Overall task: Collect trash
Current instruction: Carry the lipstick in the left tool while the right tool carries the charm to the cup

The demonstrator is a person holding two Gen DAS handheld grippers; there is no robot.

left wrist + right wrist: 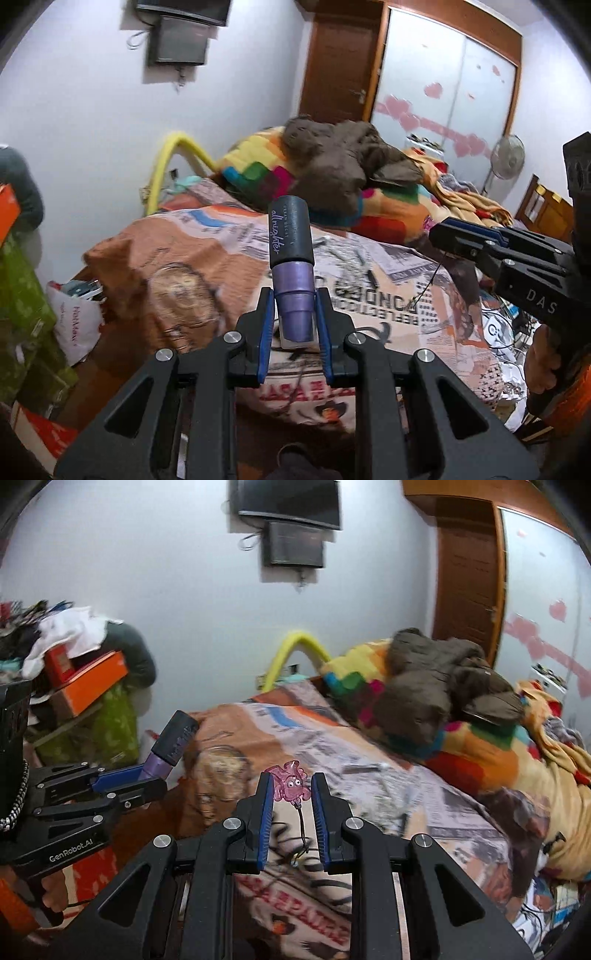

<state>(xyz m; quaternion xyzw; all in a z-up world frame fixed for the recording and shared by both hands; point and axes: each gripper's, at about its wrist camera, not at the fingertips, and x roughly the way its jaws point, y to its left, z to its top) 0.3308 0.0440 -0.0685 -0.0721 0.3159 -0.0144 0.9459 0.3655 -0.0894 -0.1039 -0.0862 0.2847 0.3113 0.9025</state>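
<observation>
Left wrist view: my left gripper (294,317) clamping purple spray bottle (291,269) by narrow end, black cap pointing up, held above bed (192,266). My right gripper (439,232) showing at right edge.

Right wrist view: my right gripper (293,794) pinching pink charm (290,781), cord (303,823) dangling below, over bed (369,775).

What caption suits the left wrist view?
Left gripper holds a purple spray bottle above a cluttered bed.
</observation>
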